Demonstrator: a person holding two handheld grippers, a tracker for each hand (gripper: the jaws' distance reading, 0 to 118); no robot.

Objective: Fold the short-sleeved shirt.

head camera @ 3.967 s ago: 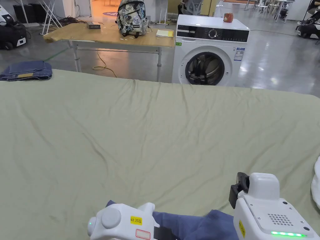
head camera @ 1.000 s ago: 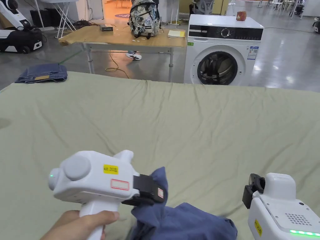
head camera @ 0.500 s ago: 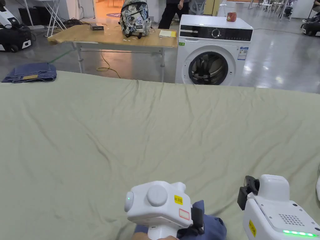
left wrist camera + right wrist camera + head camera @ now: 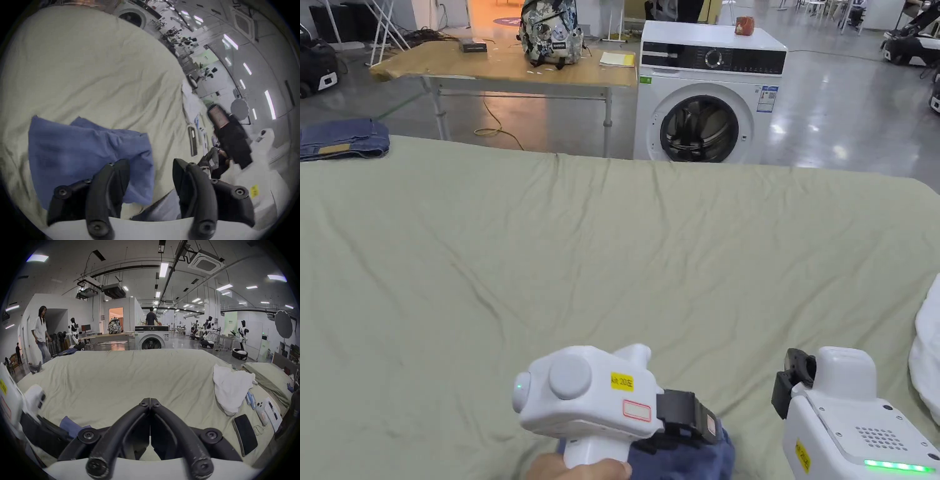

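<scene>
Blue shirt is bunched at near edge of bed sheet, directly under/ahead of left gripper, whose jaws are spread w/ nothing pinched. Right gripper is held to the right, apart from shirt, jaws pressed together, empty. Left is judged nearer. Long axis, collar and sleeves can't be made out; shirt is cut off in head view.

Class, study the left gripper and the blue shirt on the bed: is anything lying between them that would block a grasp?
Nothing visible blocks it. The left gripper is open directly over the crumpled blue shirt, one of its fingers already across the cloth. The green bed sheet beyond lies bare for spreading it out.
</scene>
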